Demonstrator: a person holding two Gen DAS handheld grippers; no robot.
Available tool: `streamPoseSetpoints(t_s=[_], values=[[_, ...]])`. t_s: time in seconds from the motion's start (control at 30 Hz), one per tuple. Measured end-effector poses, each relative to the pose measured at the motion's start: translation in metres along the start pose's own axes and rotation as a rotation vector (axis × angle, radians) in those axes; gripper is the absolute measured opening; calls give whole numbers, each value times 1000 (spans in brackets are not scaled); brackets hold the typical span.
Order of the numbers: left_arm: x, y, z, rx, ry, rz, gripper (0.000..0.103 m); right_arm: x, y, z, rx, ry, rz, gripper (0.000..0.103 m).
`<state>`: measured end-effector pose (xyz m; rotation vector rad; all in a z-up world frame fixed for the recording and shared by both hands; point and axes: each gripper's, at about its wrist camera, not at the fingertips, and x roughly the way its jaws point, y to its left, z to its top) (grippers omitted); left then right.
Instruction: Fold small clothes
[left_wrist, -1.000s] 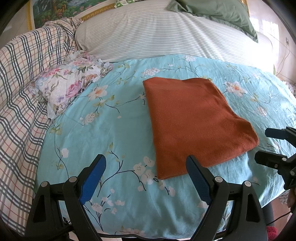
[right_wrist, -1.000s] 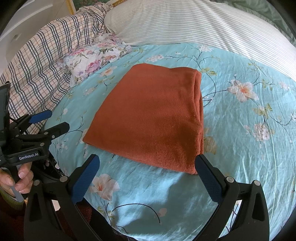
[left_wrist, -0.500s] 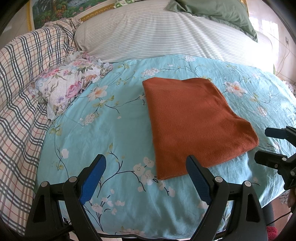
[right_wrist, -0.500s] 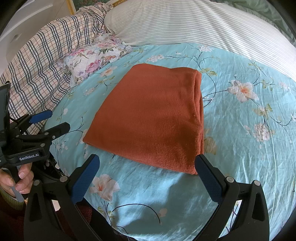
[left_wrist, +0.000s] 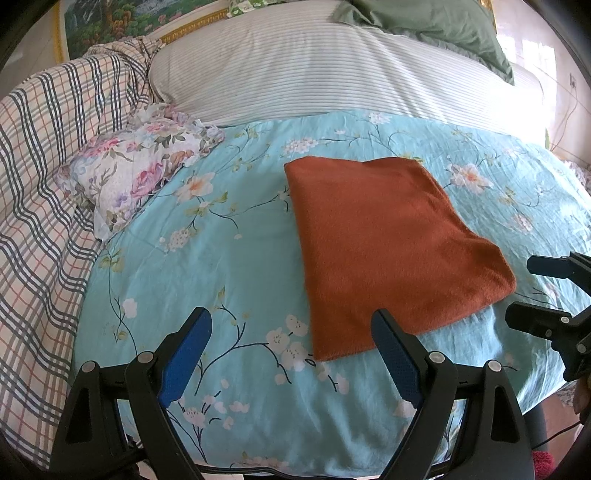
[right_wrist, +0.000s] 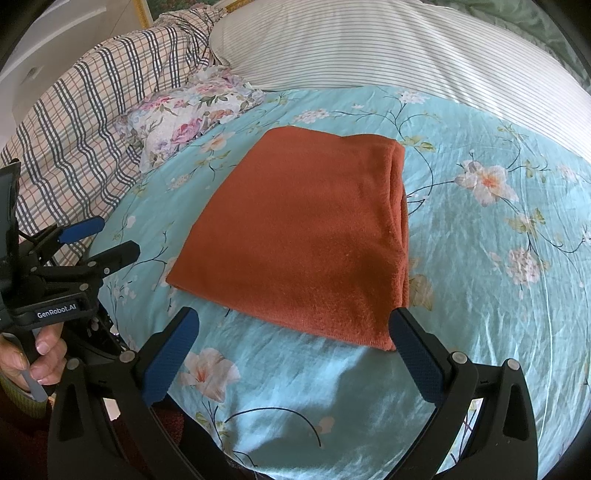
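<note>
A rust-orange cloth (left_wrist: 384, 243) lies folded flat in a rectangle on the turquoise floral bedsheet (left_wrist: 236, 258); it also shows in the right wrist view (right_wrist: 306, 236). My left gripper (left_wrist: 291, 332) is open and empty, hovering just short of the cloth's near left corner. My right gripper (right_wrist: 291, 332) is open and empty, just short of the cloth's near edge. The right gripper also shows at the right edge of the left wrist view (left_wrist: 524, 291), and the left gripper at the left edge of the right wrist view (right_wrist: 110, 240).
A small floral pillow (left_wrist: 136, 181) lies at the sheet's far left. A plaid blanket (left_wrist: 40, 192) covers the left side. A striped white cushion (left_wrist: 332, 66) and a green pillow (left_wrist: 436, 26) lie behind. The bed's front edge runs below the grippers.
</note>
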<state>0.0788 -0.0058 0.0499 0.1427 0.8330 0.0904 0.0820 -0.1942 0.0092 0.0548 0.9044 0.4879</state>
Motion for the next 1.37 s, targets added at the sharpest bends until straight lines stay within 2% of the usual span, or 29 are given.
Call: streamPoseSetpoints(t_s=[0.37,0.5,0.87,1.37], values=[[0,-2,0,-2,0,1,89,1,5,1,-5,-1,-11,102],[7,0,8,-2,-1,-28,89,7,-2,8,3,2,-21,102],[25,3,30,-13,-5,-6,89,25,-20,33,11,12,-13,102],[40,0,38,-10,14,12,89,34,-26,35,30,18,-6,102]])
